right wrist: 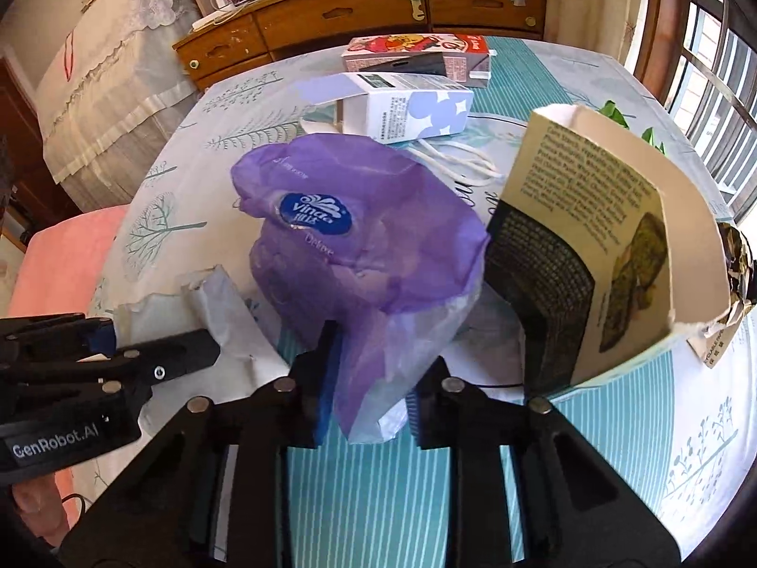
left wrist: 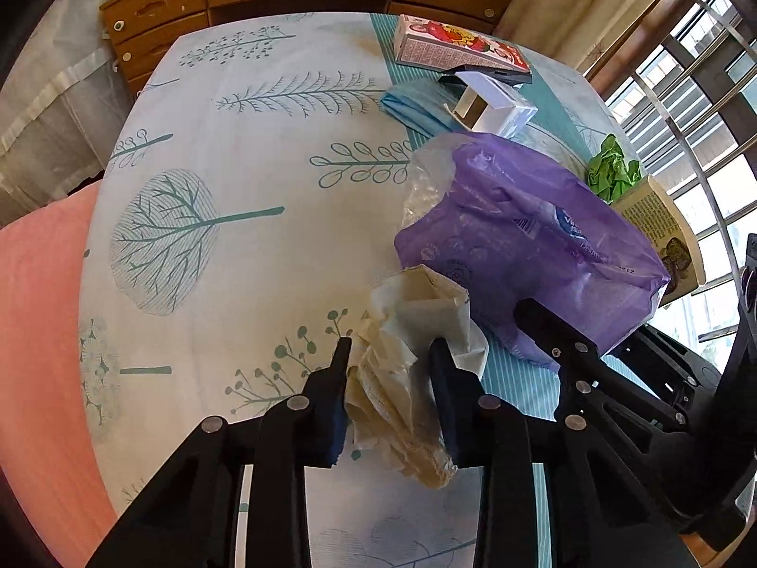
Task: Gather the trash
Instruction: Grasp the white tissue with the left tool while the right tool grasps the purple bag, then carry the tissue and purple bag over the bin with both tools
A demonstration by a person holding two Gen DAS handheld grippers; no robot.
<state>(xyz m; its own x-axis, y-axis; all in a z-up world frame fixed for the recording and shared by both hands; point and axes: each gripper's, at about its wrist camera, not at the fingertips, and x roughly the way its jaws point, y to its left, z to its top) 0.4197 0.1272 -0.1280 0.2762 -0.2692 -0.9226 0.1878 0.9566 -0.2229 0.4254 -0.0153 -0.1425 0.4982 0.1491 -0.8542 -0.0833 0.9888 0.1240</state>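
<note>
left tool (left wrist: 390, 355) clamps crumpled paper wrapper (left wrist: 407, 369) | right tool (right wrist: 374, 355) pinches purple tissue bag (right wrist: 374, 236) beside it | advice: keep both grips firm; lift straight; avoid torn carton (right wrist: 615, 246) right

The tablecloth (left wrist: 246, 94) is smooth matt cloth printed with teal trees. The purple bag (right wrist: 374, 232) is thin, crinkly plastic film with a soft sheen, partly see-through at its lower edge. The crumpled wrapper (left wrist: 407, 378) looks like creased, matt paper, cream and off-white, torn at the rim. The torn box (right wrist: 610, 246) is matt cardboard, printed outside, raw and fibrous along its ripped edges. The white carton (right wrist: 416, 109) is smooth printed card. The green wad (left wrist: 612, 170) is wrinkled paper. The dresser (right wrist: 378, 9) is varnished wood, scuffed in places. Both grippers are matt black plastic with dull metal rivets.
</note>
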